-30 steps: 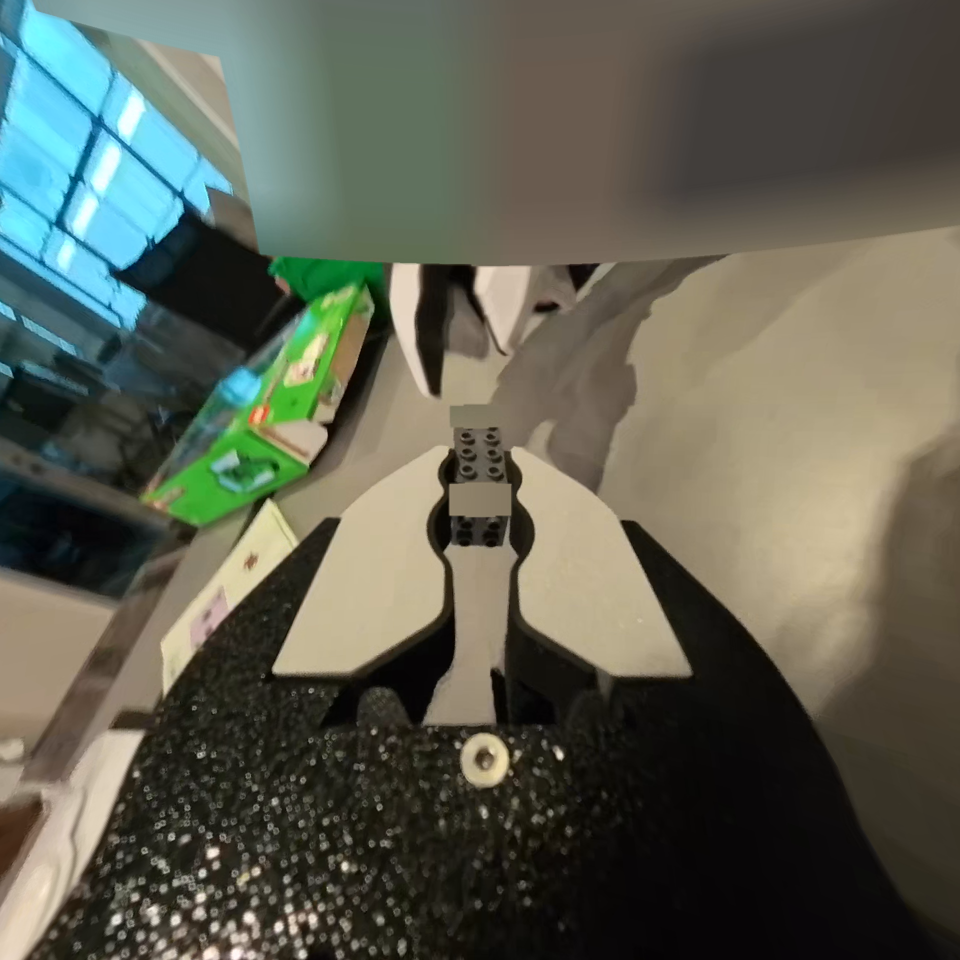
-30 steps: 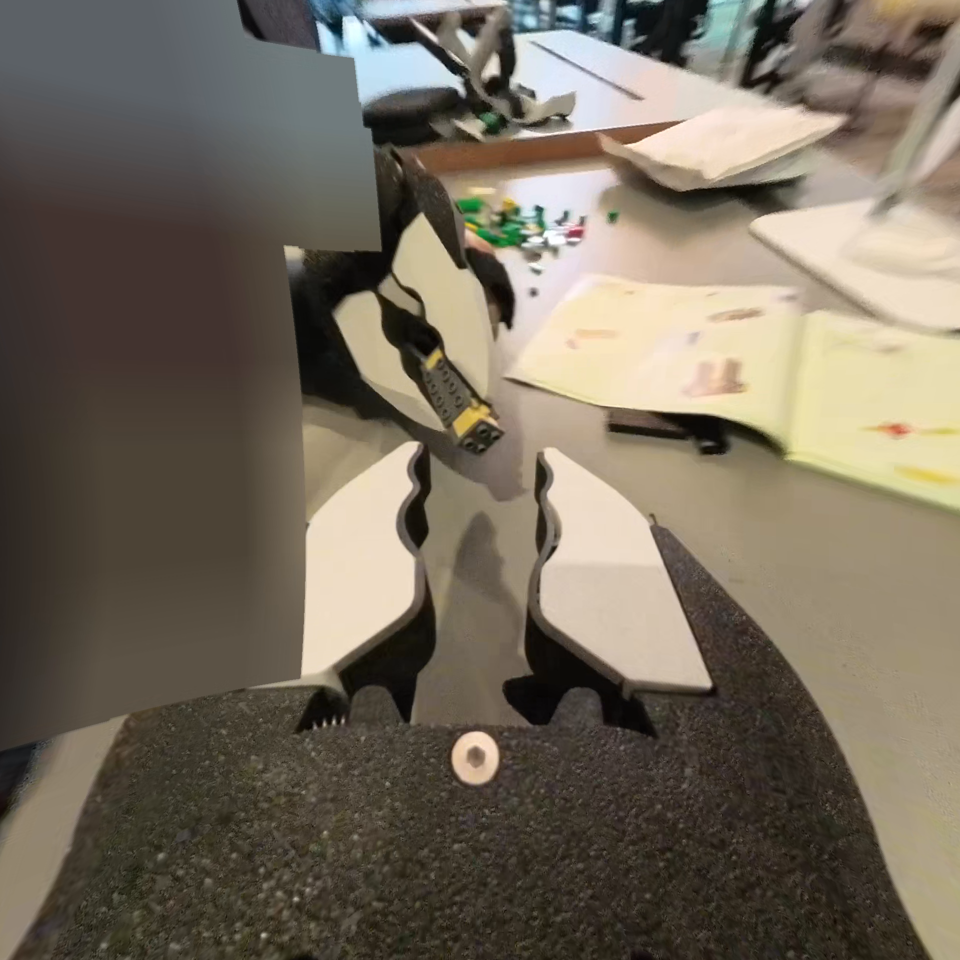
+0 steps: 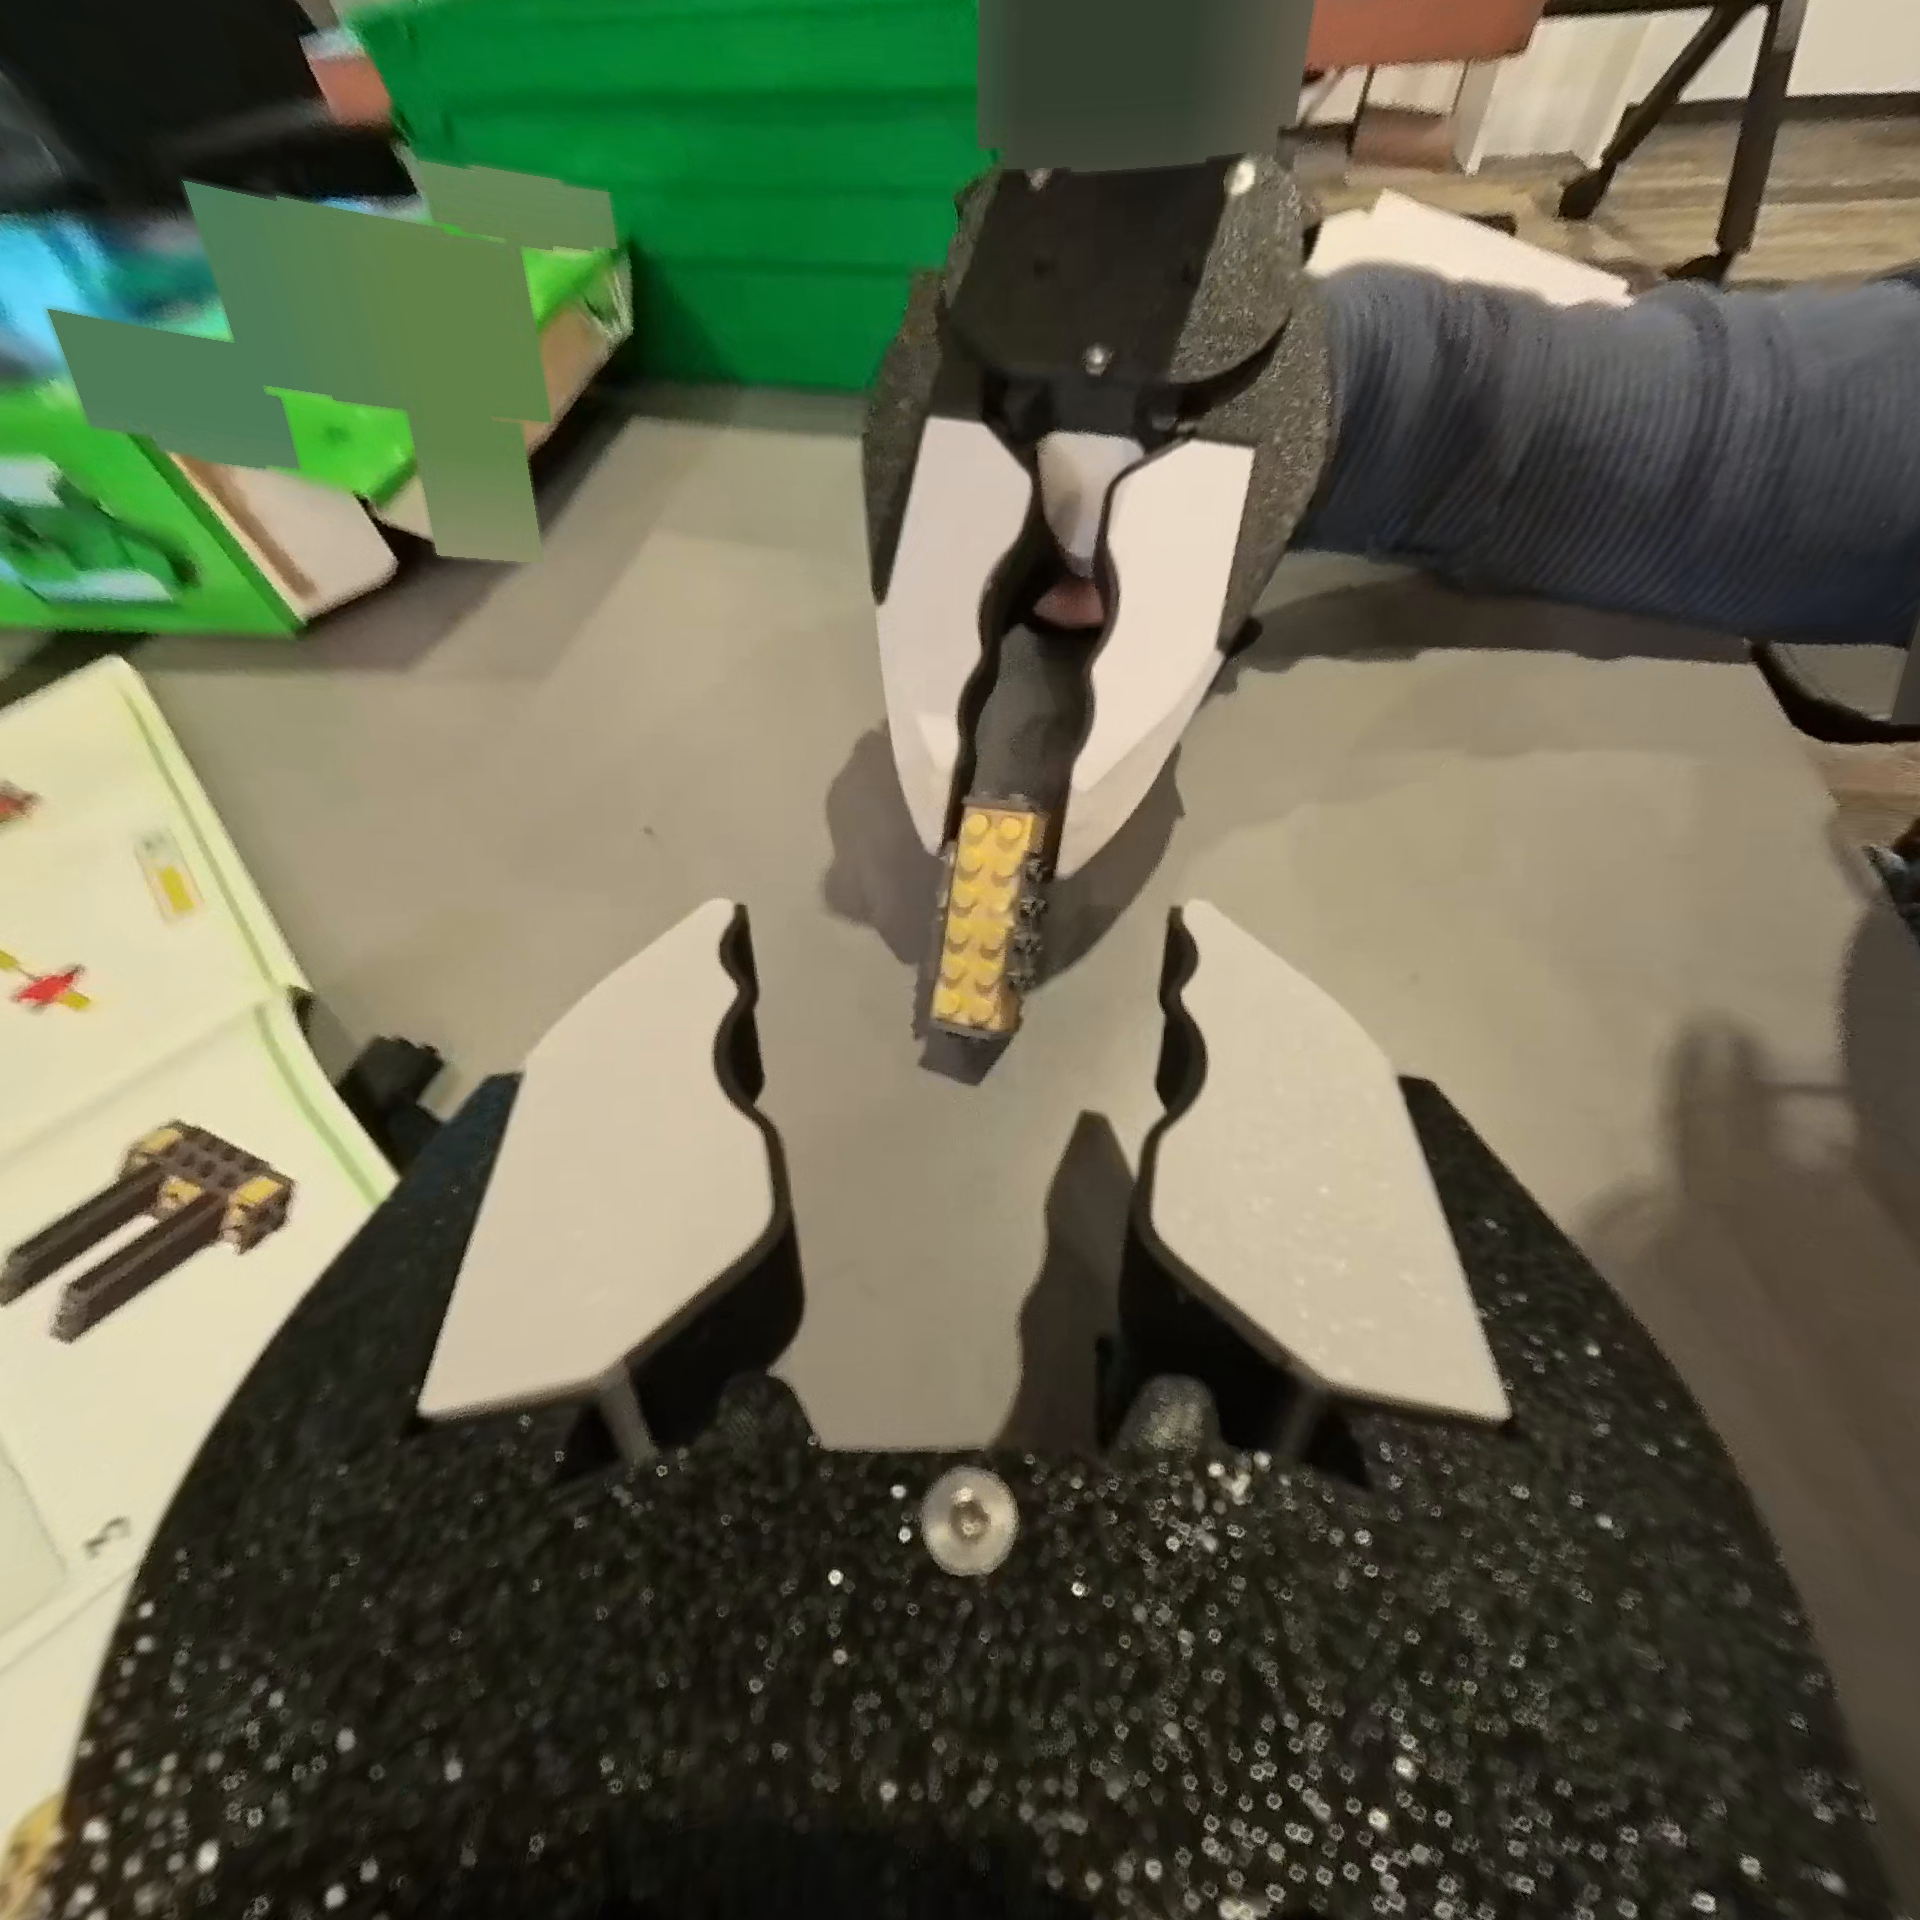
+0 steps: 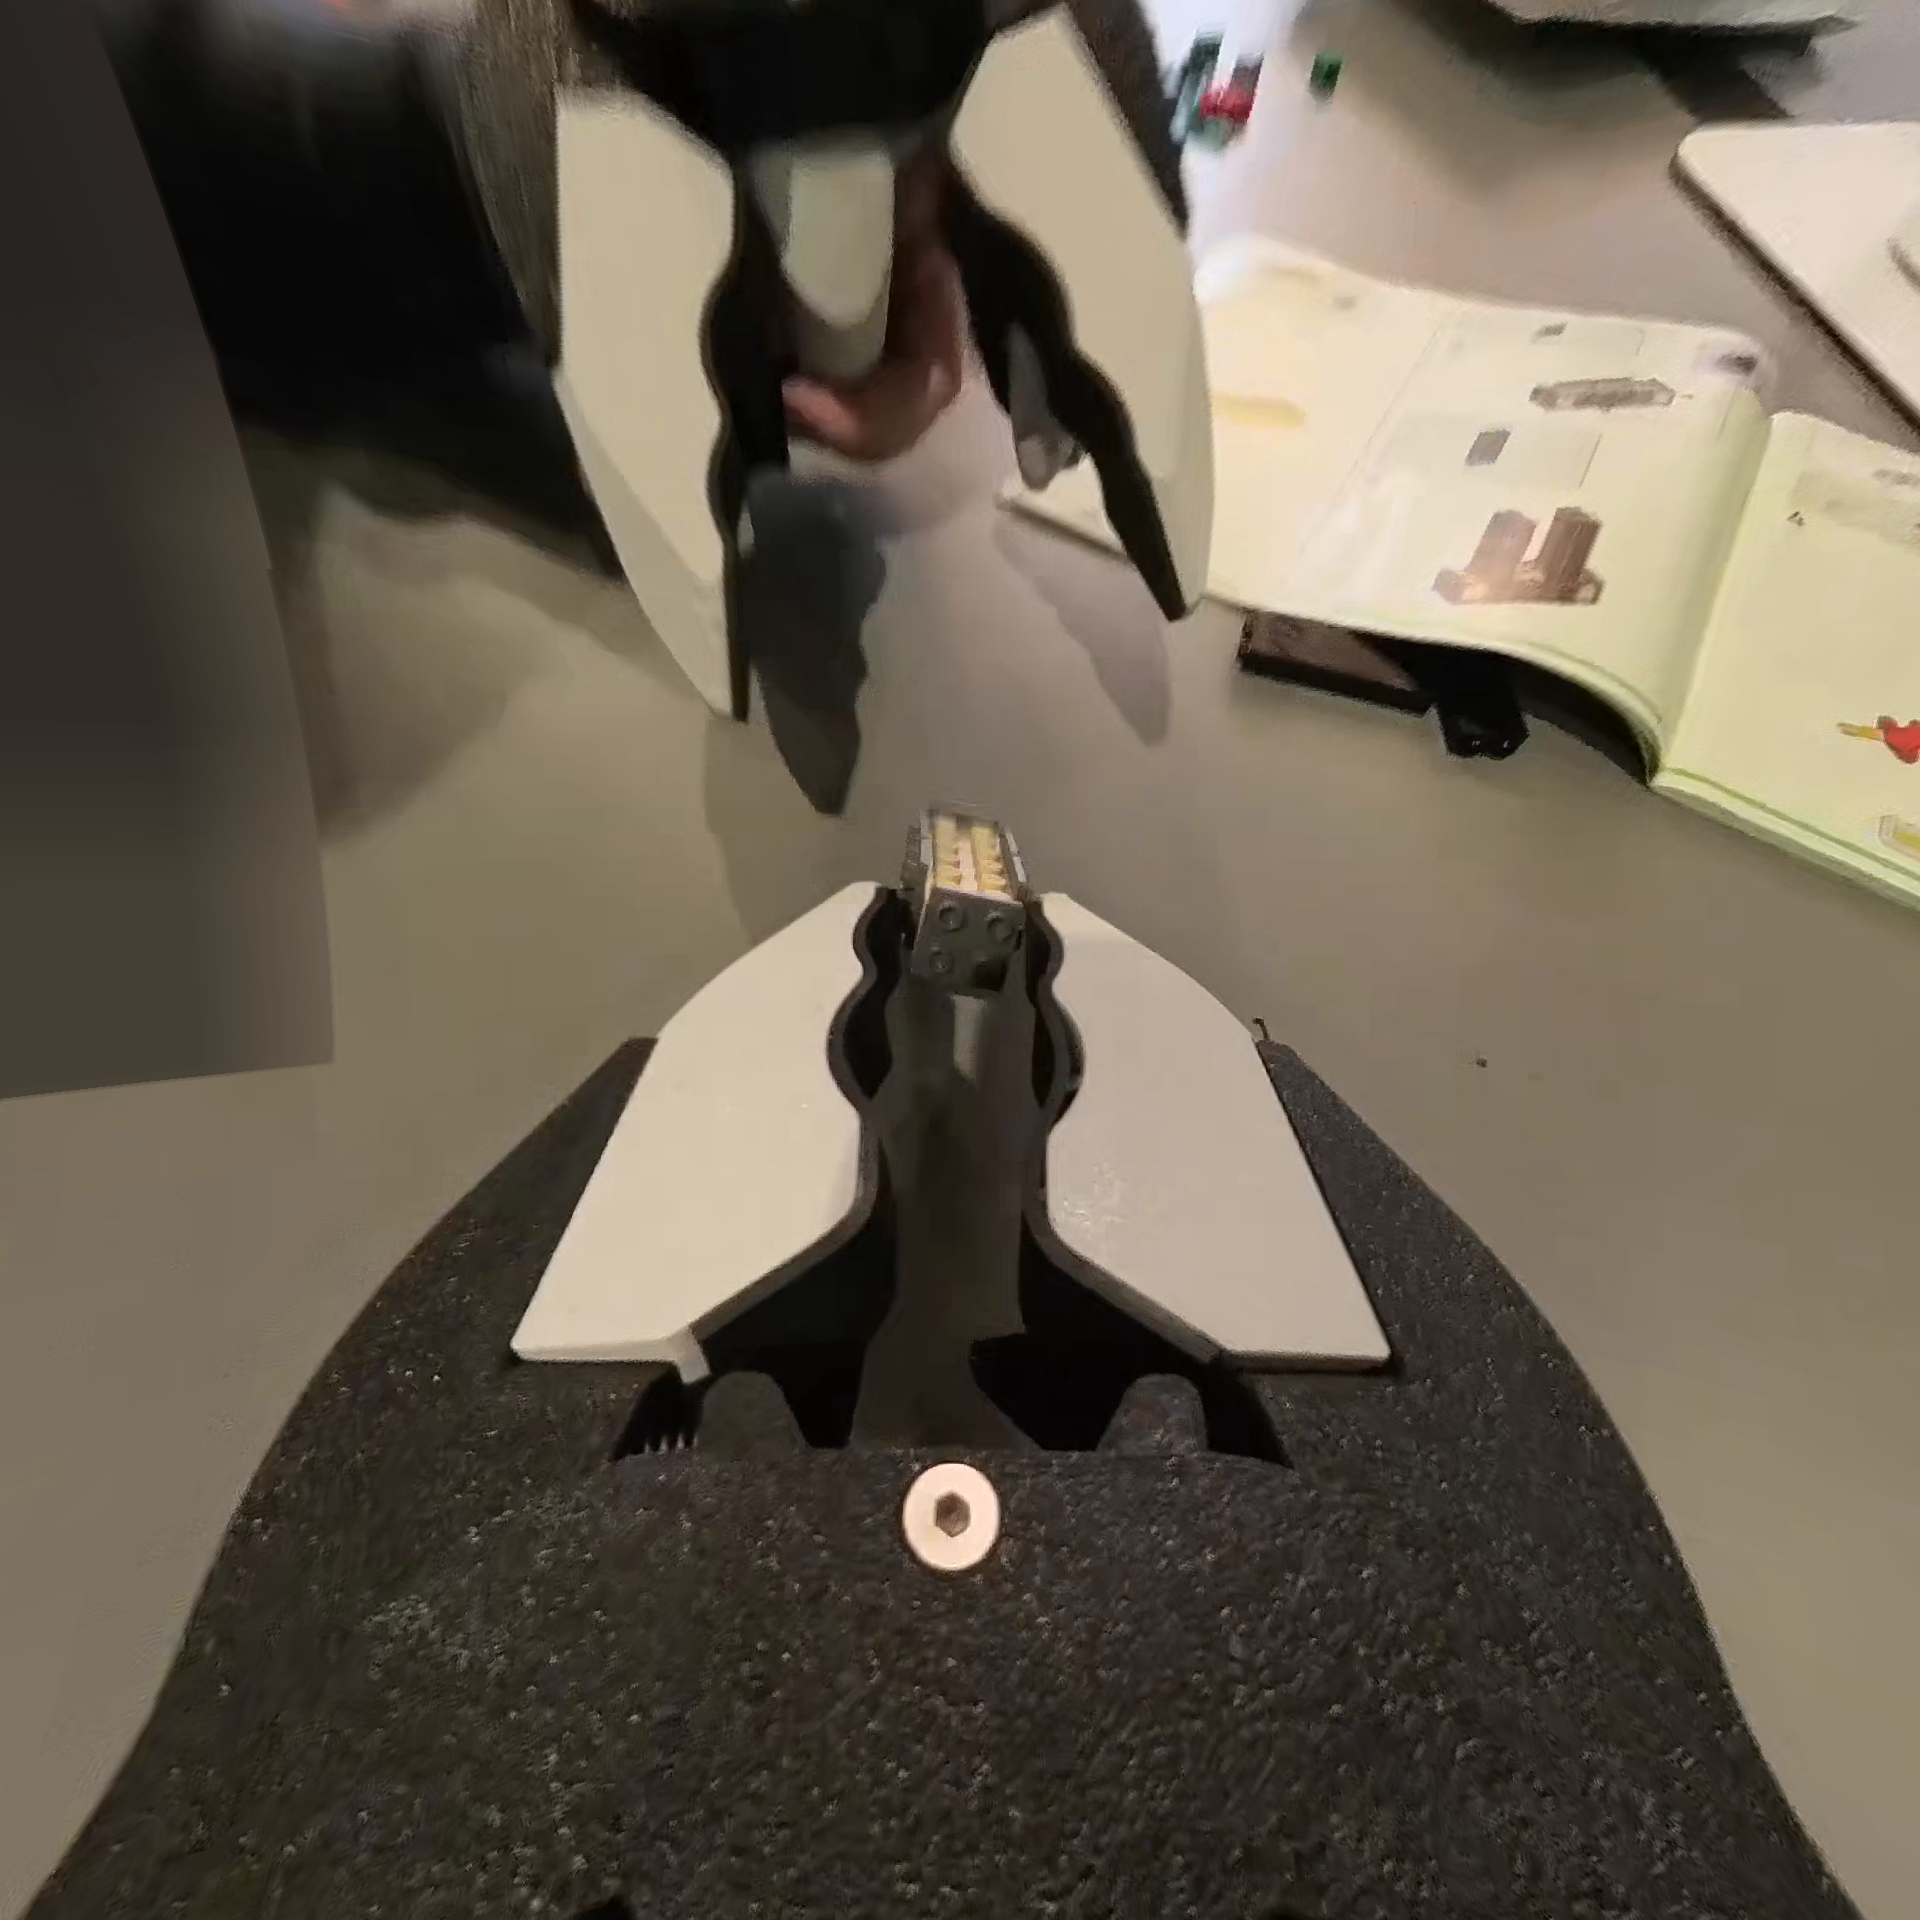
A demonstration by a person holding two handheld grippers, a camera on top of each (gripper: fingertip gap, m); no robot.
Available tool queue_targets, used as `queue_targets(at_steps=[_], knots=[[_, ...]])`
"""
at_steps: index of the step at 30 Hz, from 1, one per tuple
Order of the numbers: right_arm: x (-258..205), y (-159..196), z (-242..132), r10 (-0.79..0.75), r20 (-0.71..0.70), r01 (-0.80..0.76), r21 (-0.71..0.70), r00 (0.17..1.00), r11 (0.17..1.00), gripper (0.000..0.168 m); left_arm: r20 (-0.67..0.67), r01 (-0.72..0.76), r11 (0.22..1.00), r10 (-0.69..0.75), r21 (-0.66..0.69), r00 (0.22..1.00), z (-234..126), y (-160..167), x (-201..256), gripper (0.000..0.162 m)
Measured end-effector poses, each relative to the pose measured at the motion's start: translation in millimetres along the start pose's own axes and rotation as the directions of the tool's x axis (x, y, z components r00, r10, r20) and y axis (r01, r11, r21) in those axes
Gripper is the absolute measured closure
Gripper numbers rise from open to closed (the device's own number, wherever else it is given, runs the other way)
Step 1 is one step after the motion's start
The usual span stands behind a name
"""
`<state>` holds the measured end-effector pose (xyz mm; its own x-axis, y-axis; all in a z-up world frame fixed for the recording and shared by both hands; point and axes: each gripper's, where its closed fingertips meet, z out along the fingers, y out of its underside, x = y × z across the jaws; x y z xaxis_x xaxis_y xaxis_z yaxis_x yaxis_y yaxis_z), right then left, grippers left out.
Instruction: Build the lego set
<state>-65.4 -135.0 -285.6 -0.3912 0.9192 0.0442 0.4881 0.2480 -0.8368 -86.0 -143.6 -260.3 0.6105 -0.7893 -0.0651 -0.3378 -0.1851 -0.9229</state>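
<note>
- Left tool (image 3: 961, 935) sat released, its two pale fingers spread wide with only bare grey desk (image 3: 540, 831) between them.
- Directly ahead of it, the right tool (image 3: 1013, 831) pointed back toward it, clenched on a lego piece (image 3: 985, 927) (yellow studded face, dark grey sides) that stuck out past its tips into the gap just short of the left tool's fingers.
- From the right tool's own camera, the piece (image 4: 971, 899) was pinched at the very tips of that tool (image 4: 961, 904), its dark studded end facing the lens.
- Beyond those tips the left tool (image 4: 940, 623) hovered above the desk (image 4: 1351, 987), blurred.
- An open instruction booklet (image 3: 135, 1039) lay to the left of the left tool, with a green box (image 3: 156, 540) farther off on that side.
- A dark blue sleeve (image 3: 1621, 457) extended to the right behind the right tool.
</note>
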Motion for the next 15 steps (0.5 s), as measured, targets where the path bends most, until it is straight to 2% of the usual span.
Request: queue_targets(at_steps=[3,6,9,11,15], knots=[[-1,15,4,-0.017,0.003,0.017,-0.09,1.0,0.996,0.146,-0.02,0.034,0.999,-0.035,-0.042,0.999,5,5,4,0.087],[-6,24,6,-0.004,0.042,0.01,-0.126,0.999,0.992,0.142,-0.038,0.127,0.987,-0.131,-0.103,0.991,9,5,11,0.081],[-2,16,-2,-0.028,0.017,0.029,-0.054,0.999,0.998,0.126,-0.044,0.126,0.983,-0.133,-0.135,0.99,11,8,16,0.081],[0,16,-11,-0.033,0.002,0.033,-0.028,0.999,0.999,0.127,-0.057,0.092,0.983,-0.102,-0.157,0.993,8,13,16,0.092],[0,26,-21,0.002,0.016,-0.001,-0.051,1.0,0.999,0.161,-0.133,0.081,0.981,-0.105,-0.174,0.986,-4,19,18,0.128]])
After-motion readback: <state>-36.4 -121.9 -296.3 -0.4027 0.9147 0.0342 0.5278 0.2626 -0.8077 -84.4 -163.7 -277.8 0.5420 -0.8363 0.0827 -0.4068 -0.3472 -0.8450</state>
